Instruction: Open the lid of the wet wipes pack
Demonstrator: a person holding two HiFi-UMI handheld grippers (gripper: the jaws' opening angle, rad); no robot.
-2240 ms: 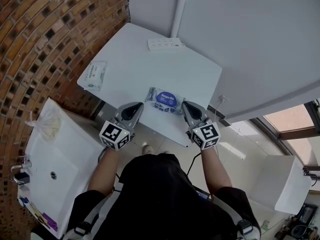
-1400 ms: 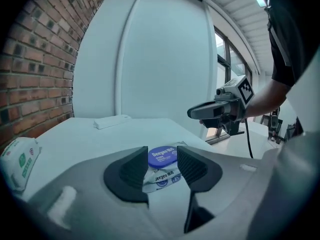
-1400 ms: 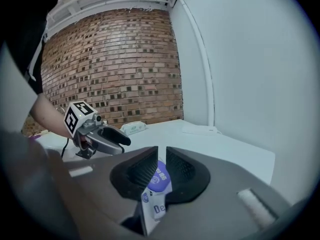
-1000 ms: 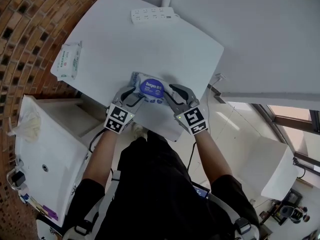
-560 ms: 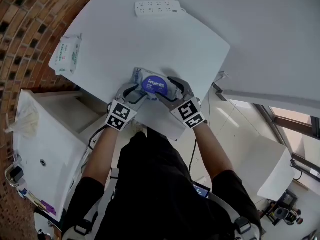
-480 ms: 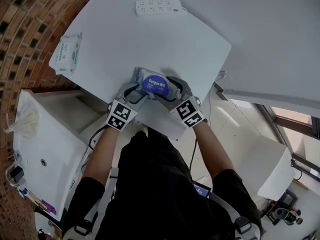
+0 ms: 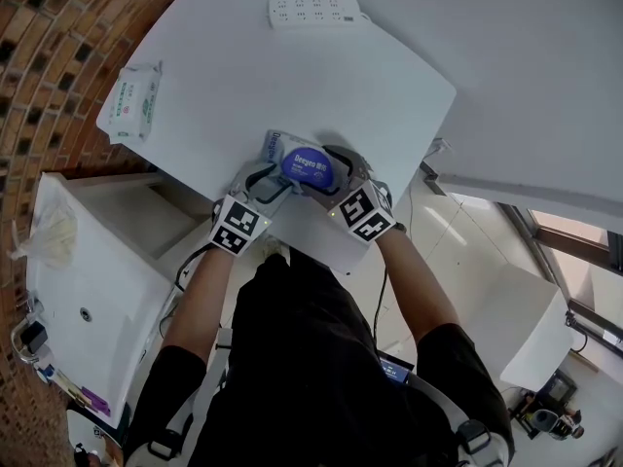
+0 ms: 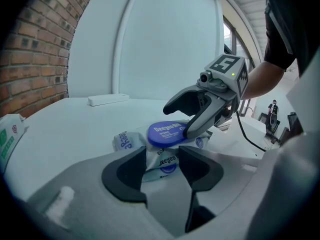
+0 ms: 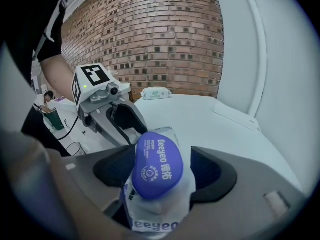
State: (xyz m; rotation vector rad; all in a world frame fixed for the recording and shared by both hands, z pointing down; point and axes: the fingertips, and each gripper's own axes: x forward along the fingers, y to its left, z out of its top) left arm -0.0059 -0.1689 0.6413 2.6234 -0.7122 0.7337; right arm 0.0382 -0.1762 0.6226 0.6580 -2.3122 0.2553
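grey jaws of the right gripper (image 9: pixel 165 170) stand wide apart and have just been opening. the pack (image 9: pixel 167 206) sits between them with its blue lid (image 9: pixel 157 164) on top, at the lower middle of the right gripper view, and the pads do not seem to press on it. in the left gripper view one right finger rests at the lid's edge. opposite, the left gripper (image 8: pixel 162 166) is closed on the pack's other end, with the wrapper bunched between its pads. in the head view the pack lies at the middle of the frame, on the near edge of the white table (image 7: pixel 292 76). a second pack (image 7: pixel 131 100) lies far off at upper left and a power strip (image 7: pixel 313 11) at the top.

progress, as i judge it: the pack is pinned and the right jaws are placed around the lid, but the lid looks flat and shut. catching its lip and lifting it is all still to do.
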